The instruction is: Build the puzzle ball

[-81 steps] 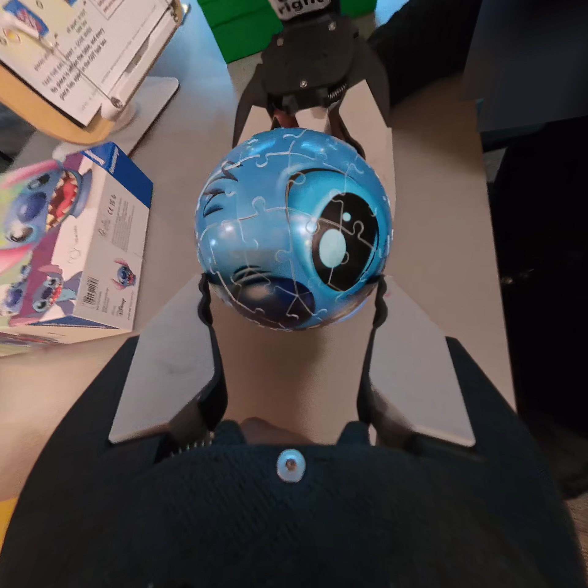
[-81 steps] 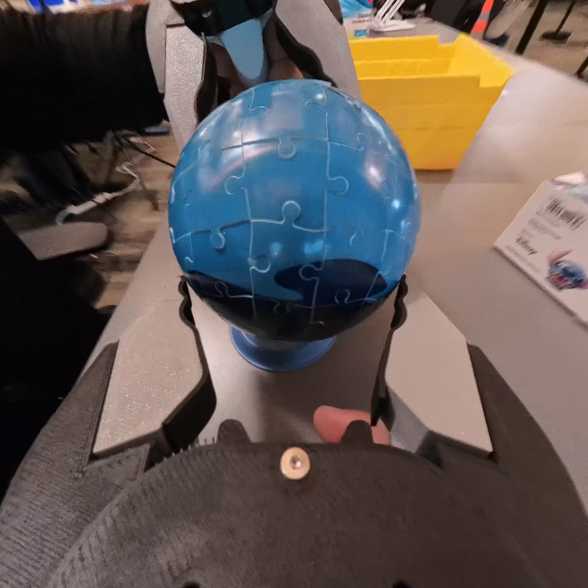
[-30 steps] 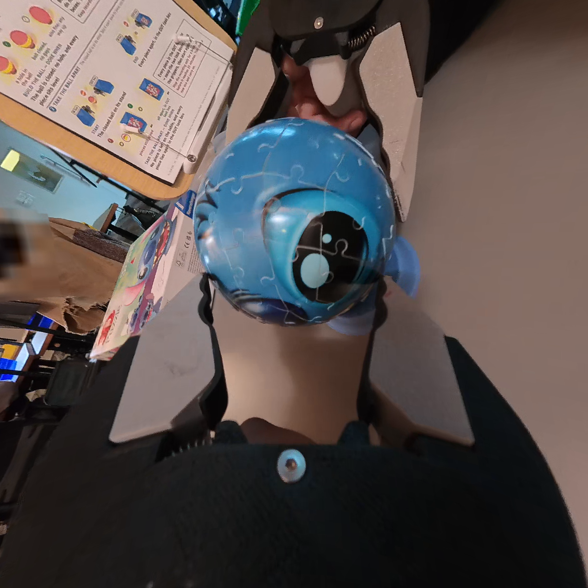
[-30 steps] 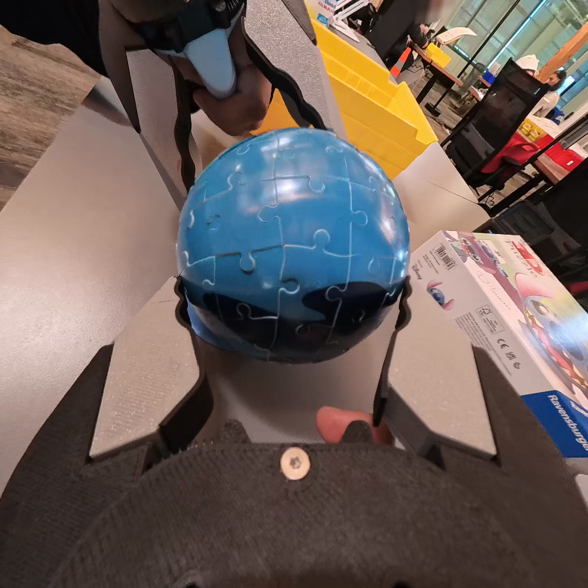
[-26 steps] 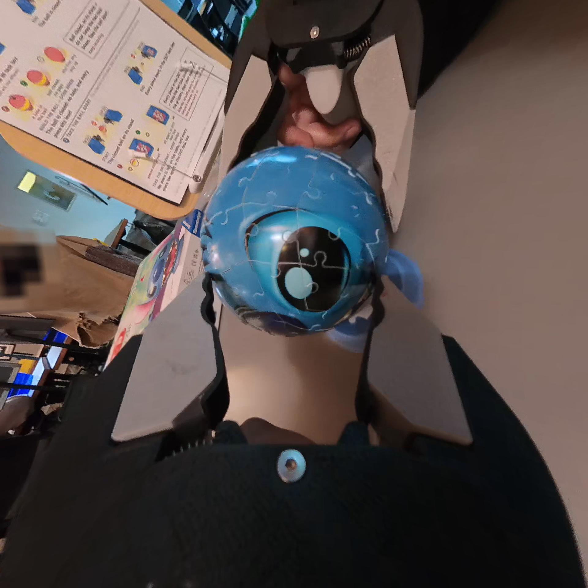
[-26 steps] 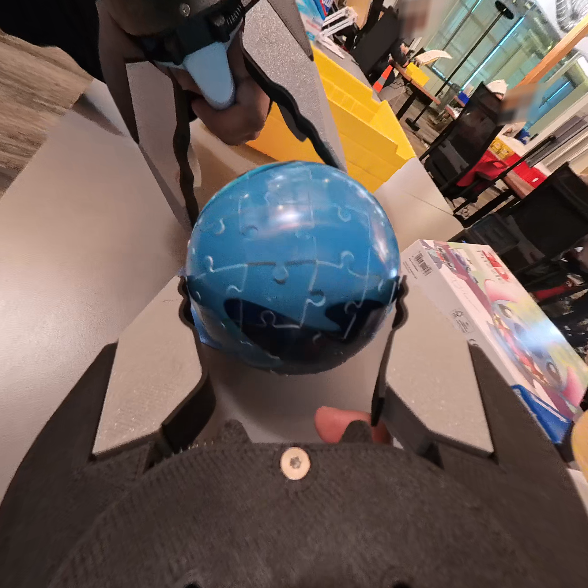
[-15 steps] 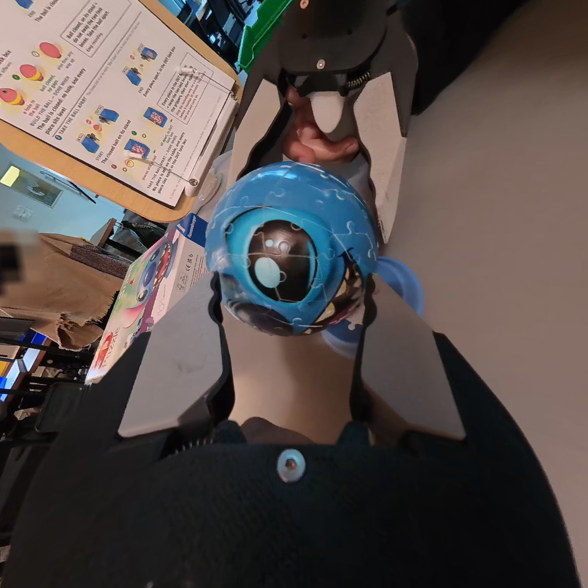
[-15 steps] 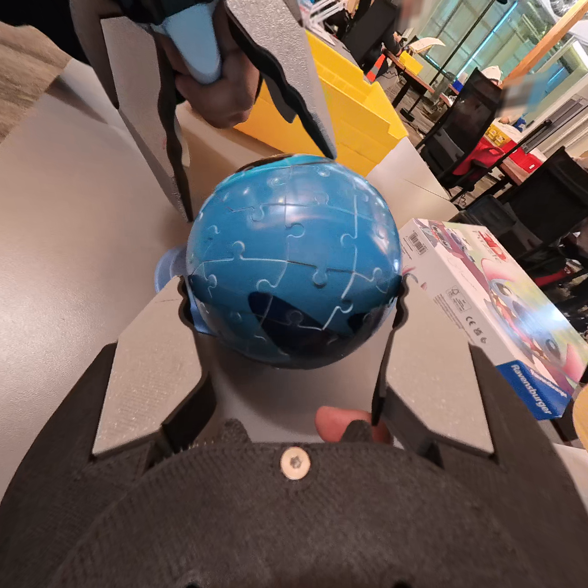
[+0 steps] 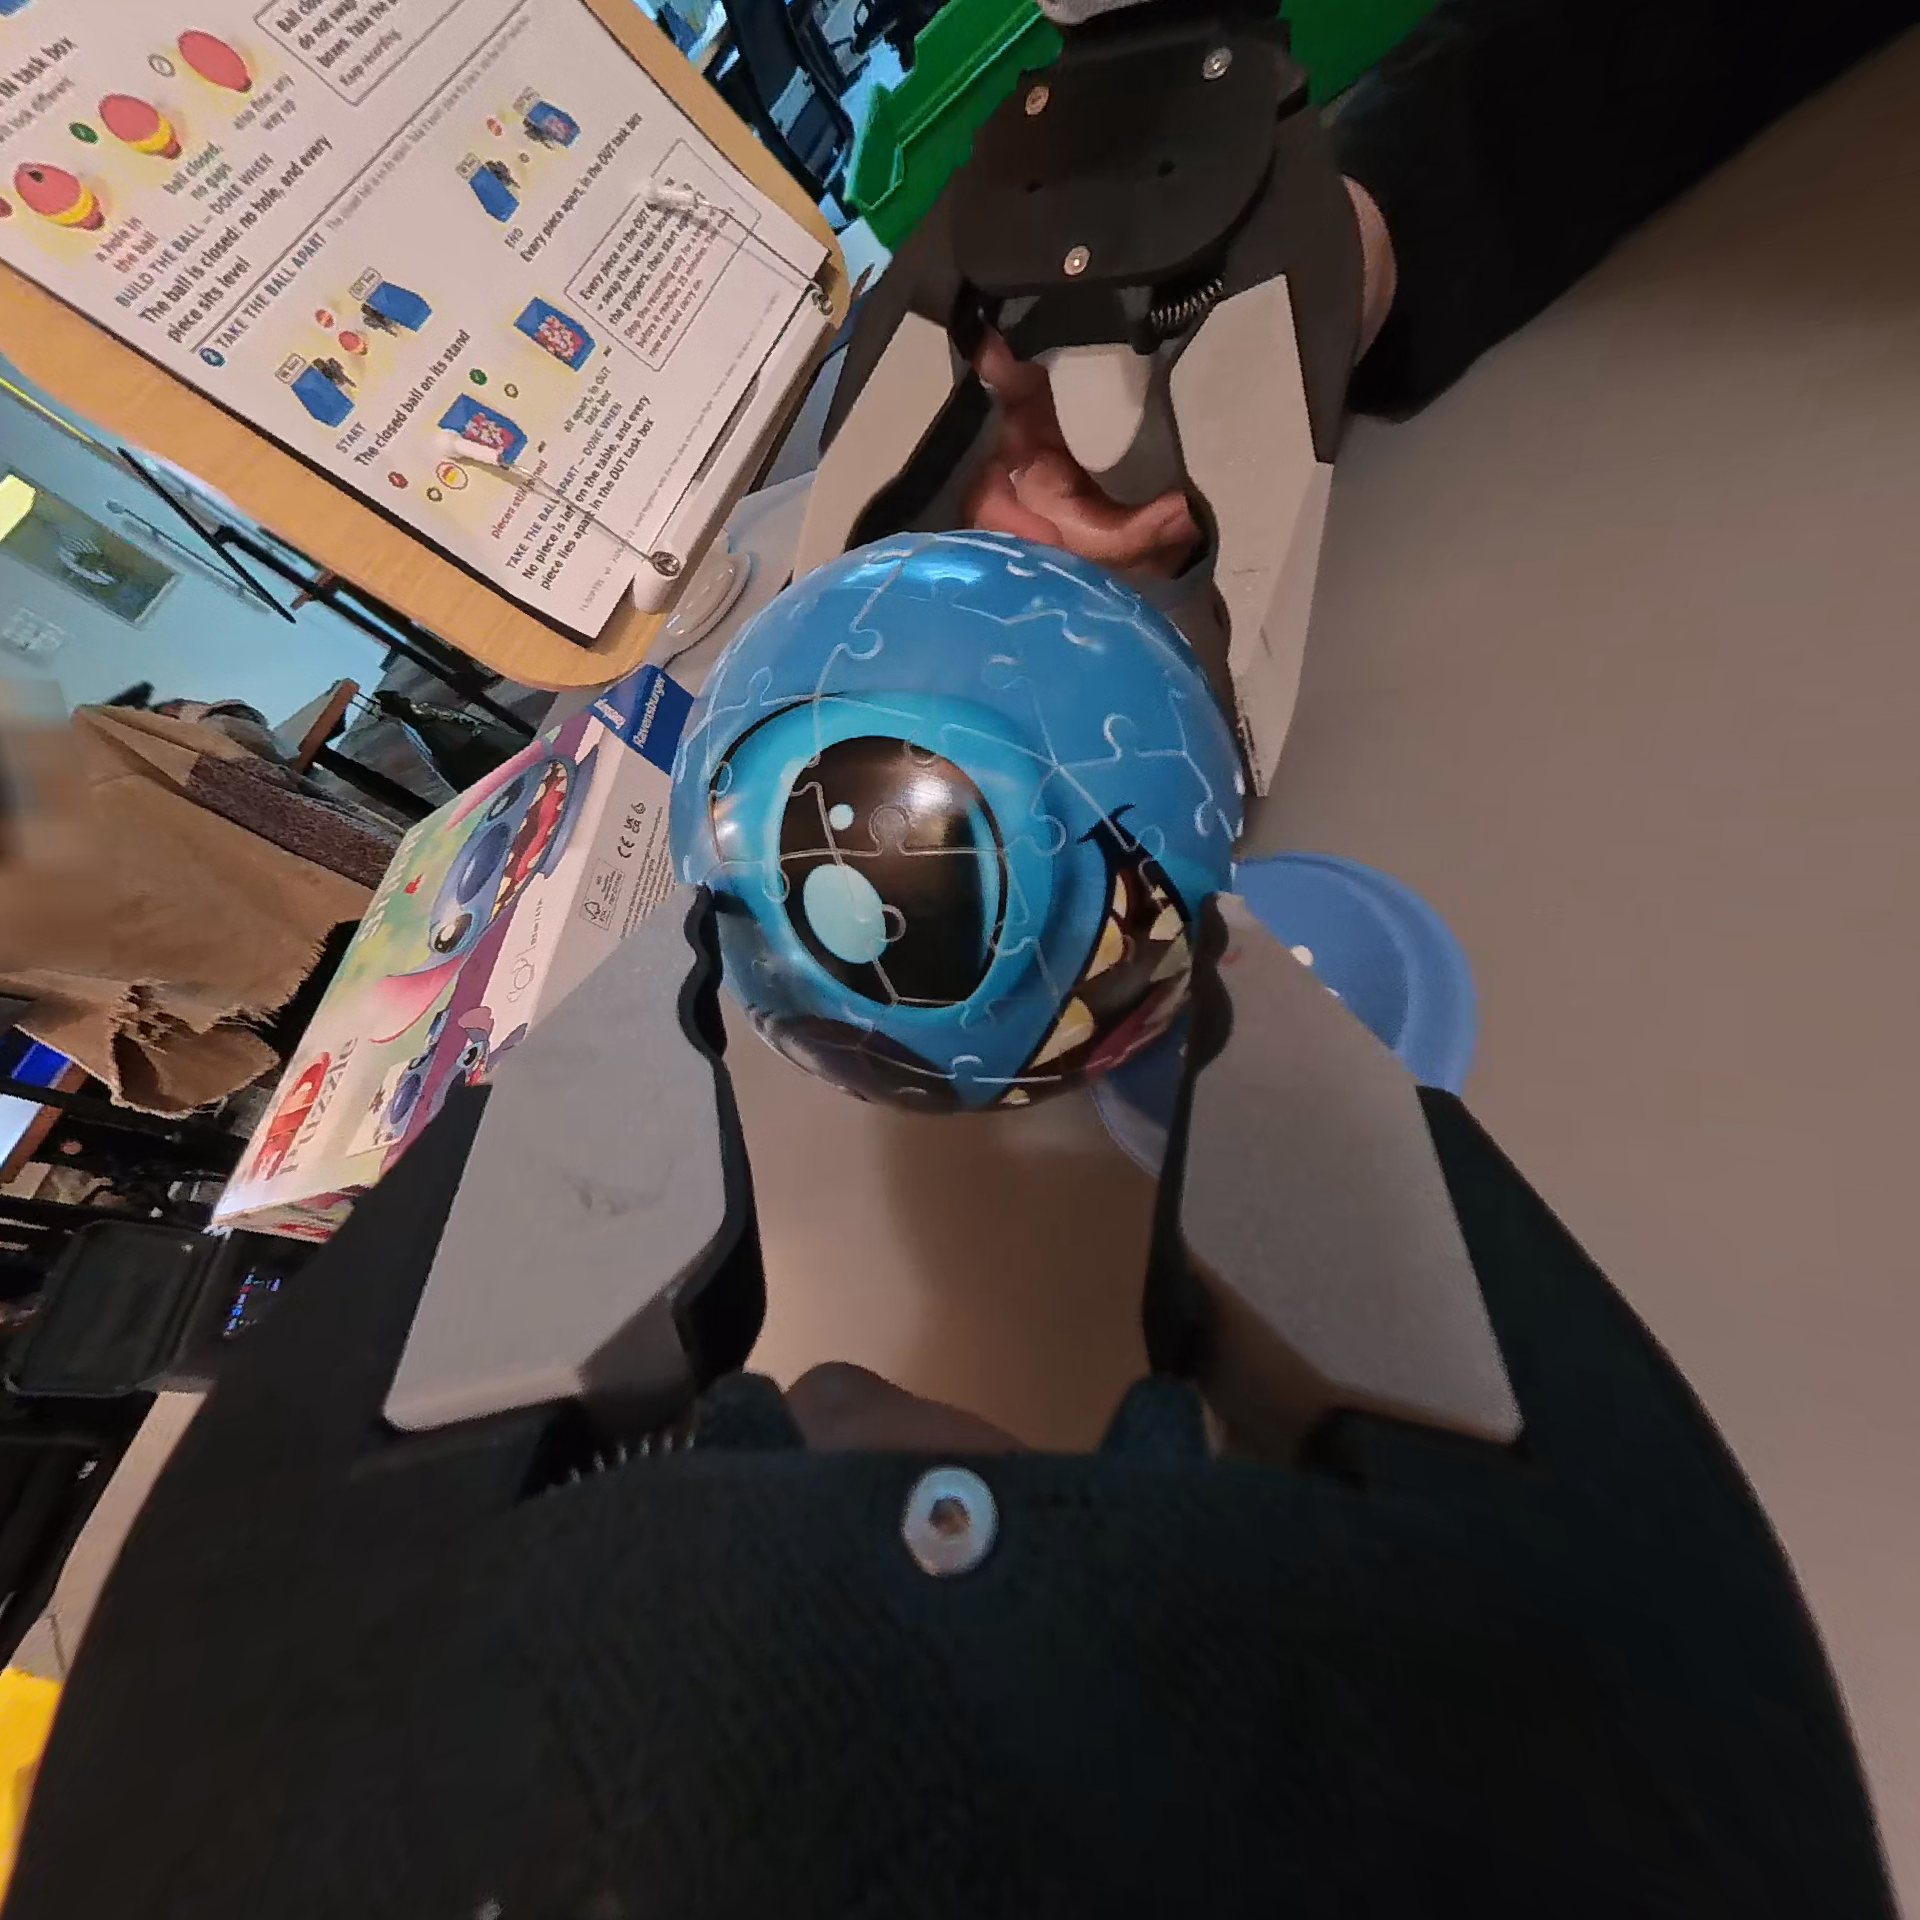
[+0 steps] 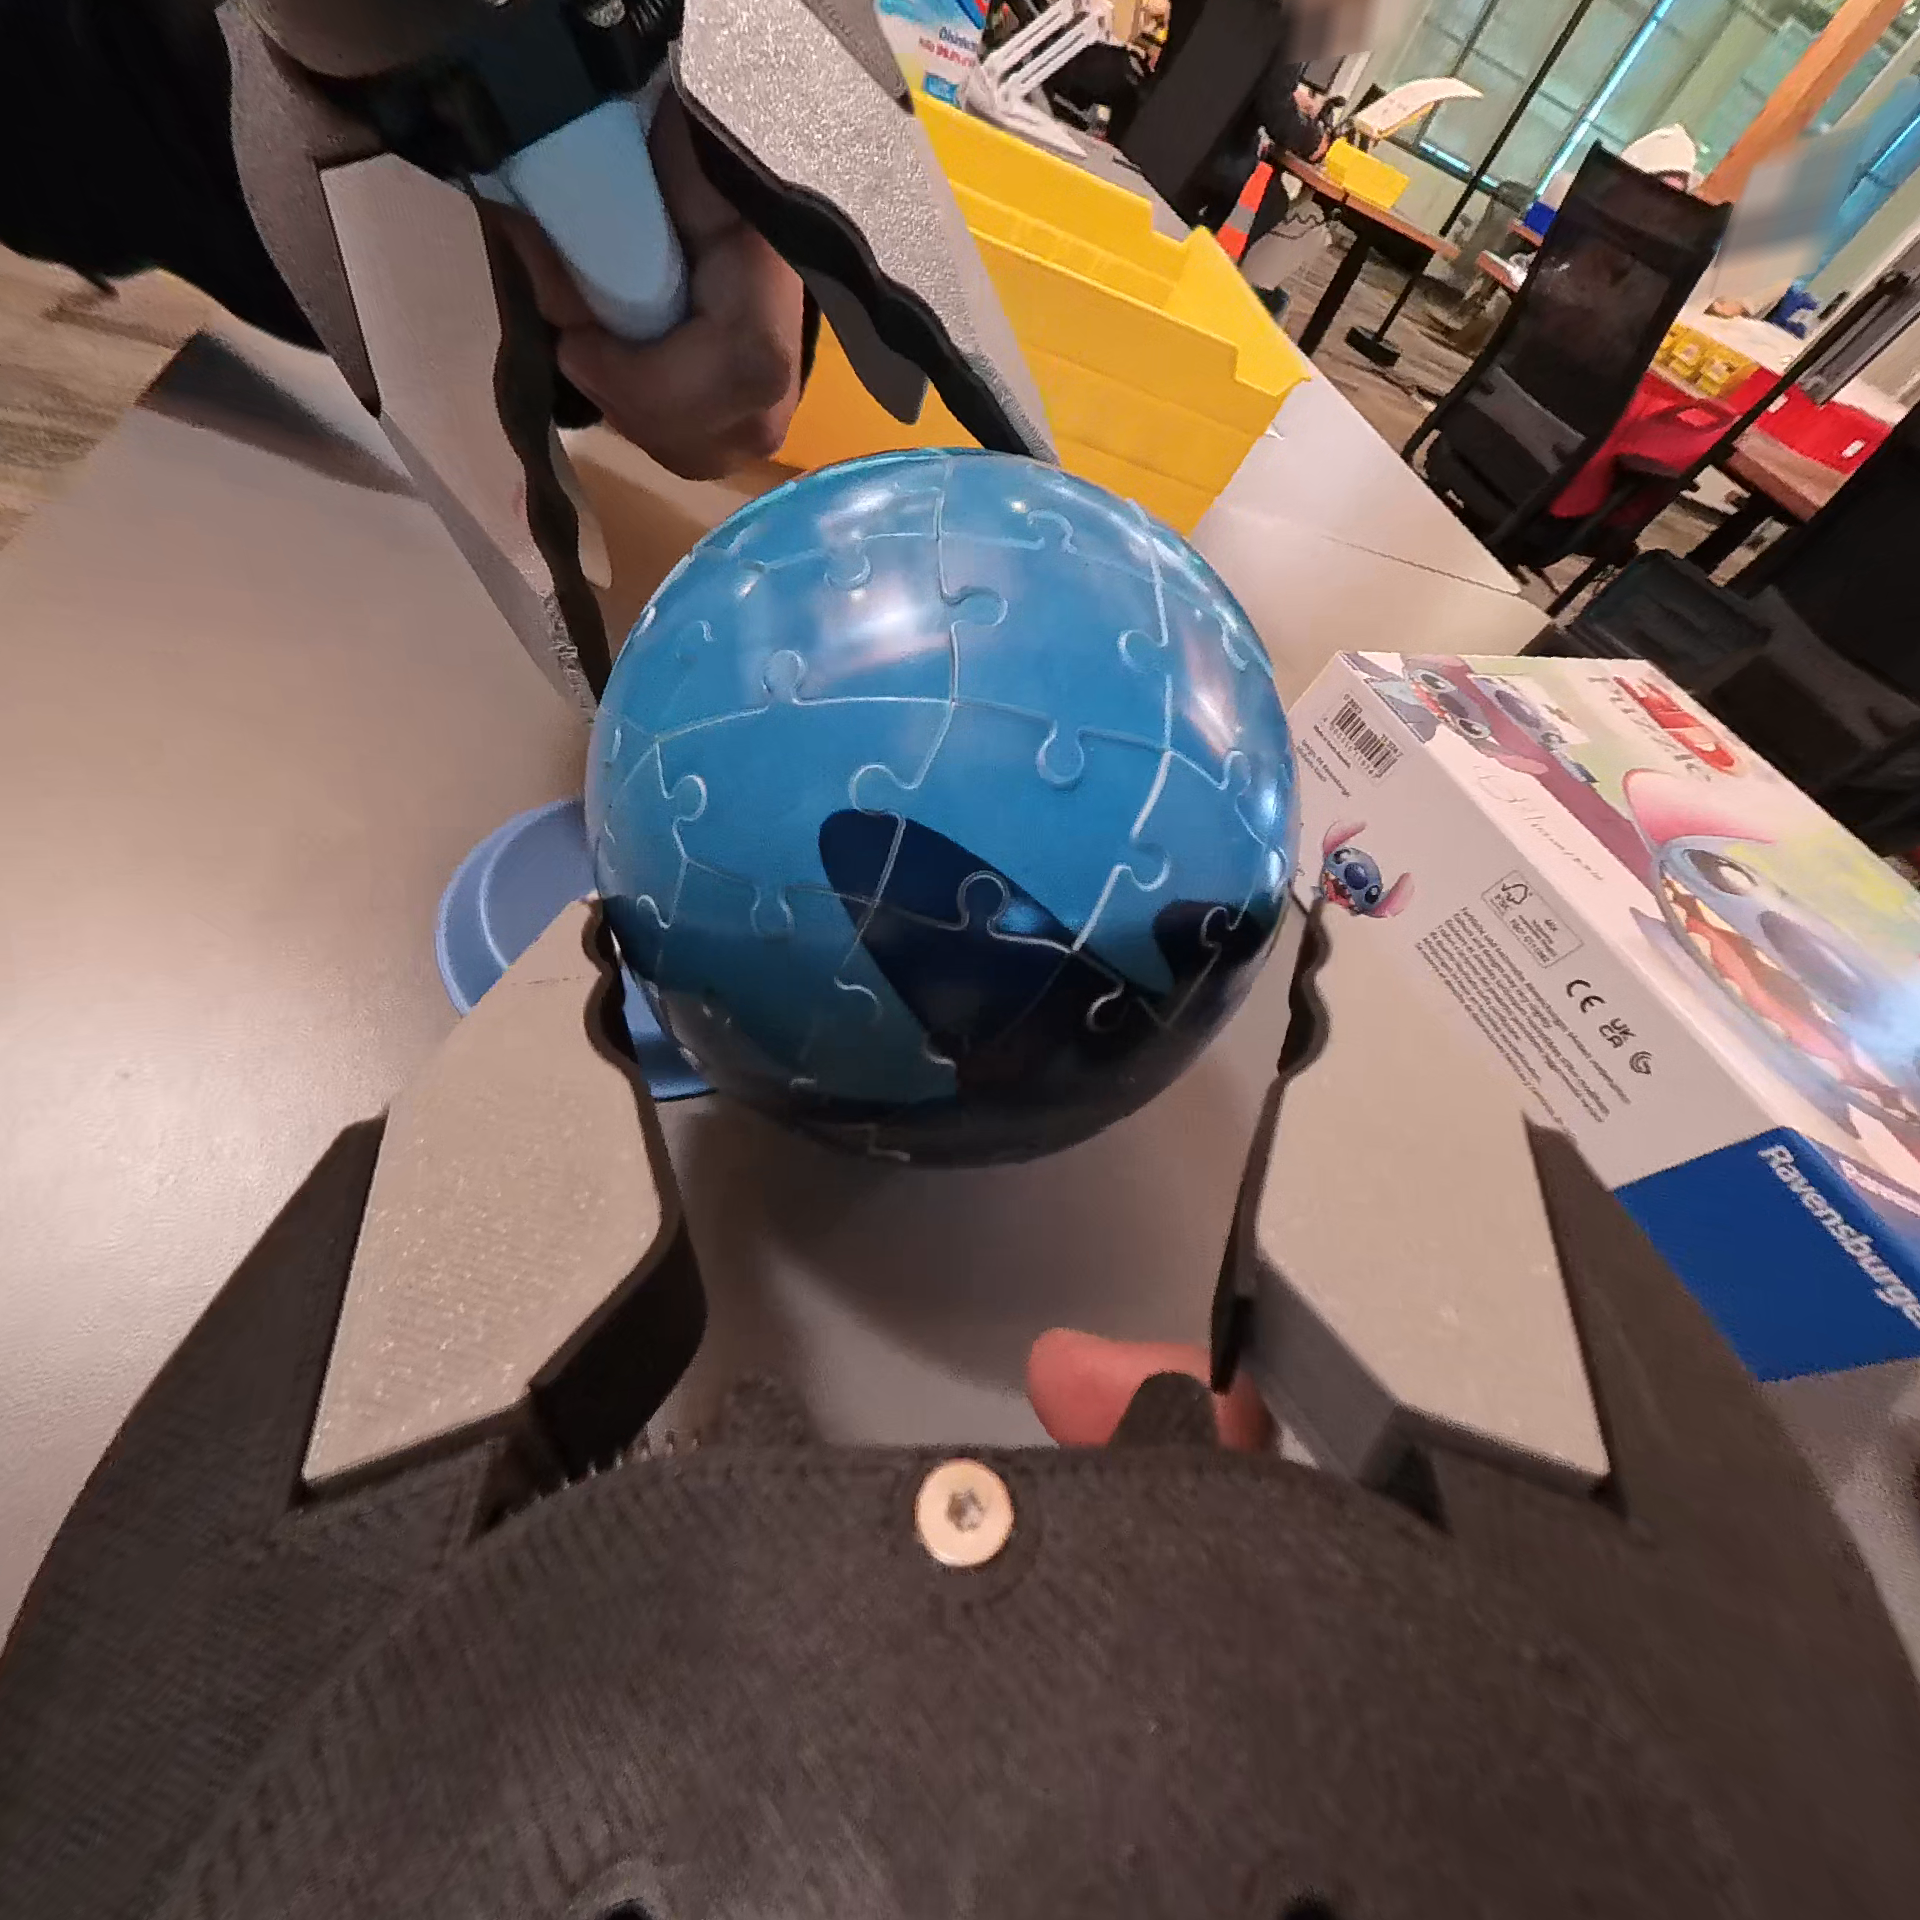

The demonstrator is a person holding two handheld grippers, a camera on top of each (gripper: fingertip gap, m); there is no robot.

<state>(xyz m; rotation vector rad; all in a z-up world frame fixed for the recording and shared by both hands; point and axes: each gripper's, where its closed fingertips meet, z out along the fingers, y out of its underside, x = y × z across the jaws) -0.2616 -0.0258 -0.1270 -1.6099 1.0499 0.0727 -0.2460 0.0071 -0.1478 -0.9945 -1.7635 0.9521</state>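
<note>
Left wrist view: close behind left gripper [image 9: 951,966], facing right gripper | Right wrist view: close, opposing | Shared: puzzle ball [image 9: 956,821] [image 10: 940,805], desk [image 9: 1610,727]

Right gripper [image 10: 951,935] clamping blue puzzle ball [image 10: 940,810] (fully pieced), stand [image 10: 499,904] behind, box [image 10: 1621,935] right

A pale grey counter [image 10: 208,727] is seen in both views. At its far end a yellow bin [image 10: 1122,312] is set, and a green bin [image 9: 935,125] shows in the left wrist view. Beyond the counter, black office chairs [image 10: 1600,343] and further tables, one draped in red [image 10: 1704,416], are seen in an open room. Tall windows [image 10: 1558,83] with daylight are seen at the back. A grey carpeted floor [image 10: 62,343] is visible at the left.
</note>
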